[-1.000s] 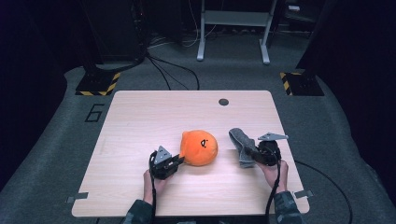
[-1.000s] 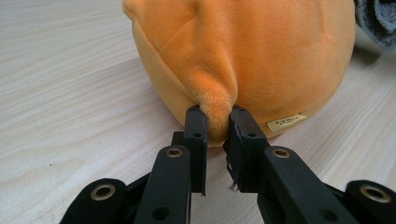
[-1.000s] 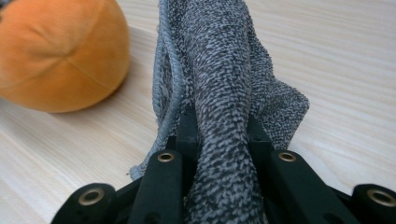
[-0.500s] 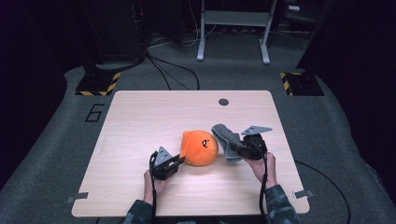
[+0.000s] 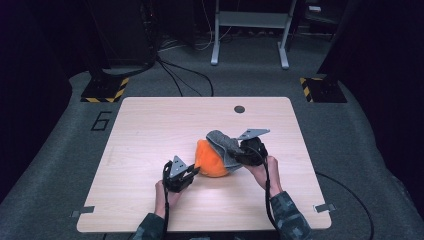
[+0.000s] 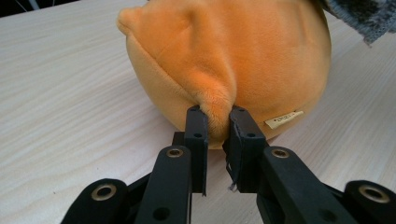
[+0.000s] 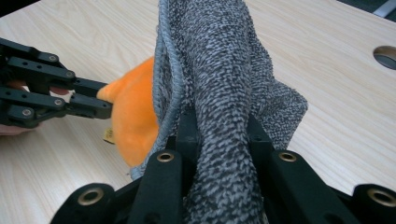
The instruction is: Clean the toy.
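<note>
Centre of high view, slightly below mid-frame: orange plush toy (image 5: 212, 161) resting on the desk (image 5: 150, 130). Left gripper (image 5: 195, 171) at toy's lower-left side; jaws pinching a fold of orange fabric, seen close up in left gripper view w/ toy (image 6: 224, 65) just beyond the jaw tips and a small label at its lower right. Right gripper (image 5: 239, 152) at toy's right edge; jaws pressed onto a grey knitted cloth (image 5: 225, 146), which drapes over toy's upper-right part. Right gripper view: cloth (image 7: 219, 88) bunched between the jaws, rising up mid-frame; toy at left, partly covered. Dark round hole (image 5: 239, 109) in desk, upper right of desk top.
</note>
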Tool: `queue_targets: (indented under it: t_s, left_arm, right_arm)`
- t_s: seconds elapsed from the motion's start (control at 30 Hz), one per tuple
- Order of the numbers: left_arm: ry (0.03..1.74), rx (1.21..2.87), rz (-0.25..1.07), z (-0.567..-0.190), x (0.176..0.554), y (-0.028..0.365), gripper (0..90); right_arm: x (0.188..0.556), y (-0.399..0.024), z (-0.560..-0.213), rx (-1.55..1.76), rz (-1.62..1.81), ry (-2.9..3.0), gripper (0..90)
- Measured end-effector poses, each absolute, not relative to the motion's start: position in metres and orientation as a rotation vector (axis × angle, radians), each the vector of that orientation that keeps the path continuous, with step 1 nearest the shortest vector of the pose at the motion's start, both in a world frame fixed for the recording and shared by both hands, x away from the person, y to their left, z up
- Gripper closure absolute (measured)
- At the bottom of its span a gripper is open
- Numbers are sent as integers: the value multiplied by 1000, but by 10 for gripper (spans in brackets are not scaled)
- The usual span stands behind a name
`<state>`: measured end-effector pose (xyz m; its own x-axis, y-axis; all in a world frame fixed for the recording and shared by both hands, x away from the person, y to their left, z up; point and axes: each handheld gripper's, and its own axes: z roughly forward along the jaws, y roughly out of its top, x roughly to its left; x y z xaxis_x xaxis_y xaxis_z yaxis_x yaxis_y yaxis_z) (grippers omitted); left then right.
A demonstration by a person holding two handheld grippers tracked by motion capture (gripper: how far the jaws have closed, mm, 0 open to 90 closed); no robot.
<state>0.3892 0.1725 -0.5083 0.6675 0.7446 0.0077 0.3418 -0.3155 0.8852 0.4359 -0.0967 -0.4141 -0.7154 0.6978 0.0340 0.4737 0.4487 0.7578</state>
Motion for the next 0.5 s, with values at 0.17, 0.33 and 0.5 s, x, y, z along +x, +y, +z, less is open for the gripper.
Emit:
queue_targets:
  t_s: [0.17, 0.33, 0.5]
  left_arm:
    - [843, 1930, 518, -503, 391, 170, 791]
    - [827, 1962, 502, -495, 394, 167, 789]
    - [828, 1969, 500, -490, 396, 164, 786]
  right_arm:
    - [439, -85, -409, 967, 1127, 2441, 736]
    - [444, -75, -407, 951, 1119, 2461, 732]
    - [448, -62, -403, 921, 1111, 2480, 731]
